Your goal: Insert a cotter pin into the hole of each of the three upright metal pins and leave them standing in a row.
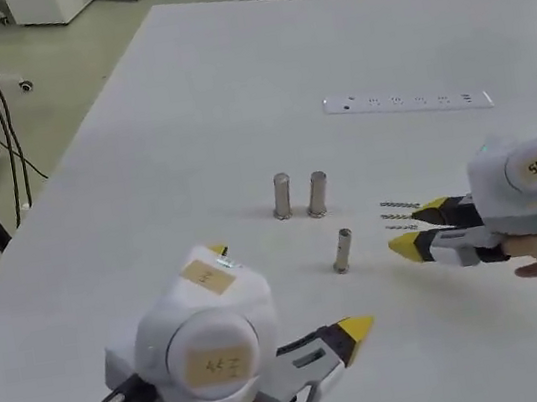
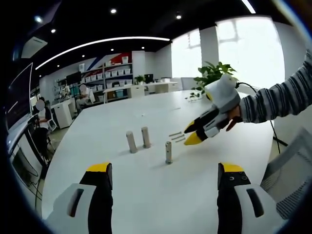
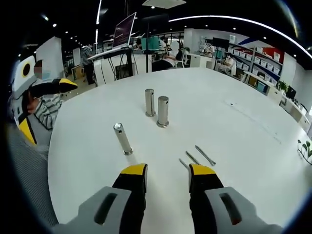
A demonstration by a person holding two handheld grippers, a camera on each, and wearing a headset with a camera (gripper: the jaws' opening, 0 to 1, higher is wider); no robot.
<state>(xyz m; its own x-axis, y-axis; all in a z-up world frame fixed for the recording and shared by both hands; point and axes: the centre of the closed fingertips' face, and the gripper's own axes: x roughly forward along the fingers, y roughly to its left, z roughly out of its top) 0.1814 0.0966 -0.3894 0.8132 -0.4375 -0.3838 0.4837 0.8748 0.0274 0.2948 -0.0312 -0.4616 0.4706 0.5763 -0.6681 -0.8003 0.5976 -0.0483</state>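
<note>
Across the smooth white counter (image 1: pixel 141 159), head view, three cylindrical steel pins (image 1: pixel 317 195) are standing, thin cotter pins (image 1: pixel 400 215) lying beside. Left gripper view: left tool (image 2: pixel 165 168) is gaping wide, empty. Right gripper view: right tool (image 3: pixel 168 170) is hovering released by the cotter pins.

Three metal pins stand on the worktop (image 1: pixel 183 102). The far-left pin (image 1: pixel 282 197) and far-right pin (image 1: pixel 317 195) stand side by side, close but apart. The third pin (image 1: pixel 343 251) stands nearer you, a bit right of that pair and clear of both. The cotter pins (image 1: pixel 400 214) lie flat to the right, between the pins and your right gripper (image 1: pixel 416 227), just off its fingers (image 1: pixel 429 205). Your left gripper (image 1: pixel 285 289) sits near-left of the third pin. The power strip (image 1: pixel 407 101) lies far right, well behind all.
</note>
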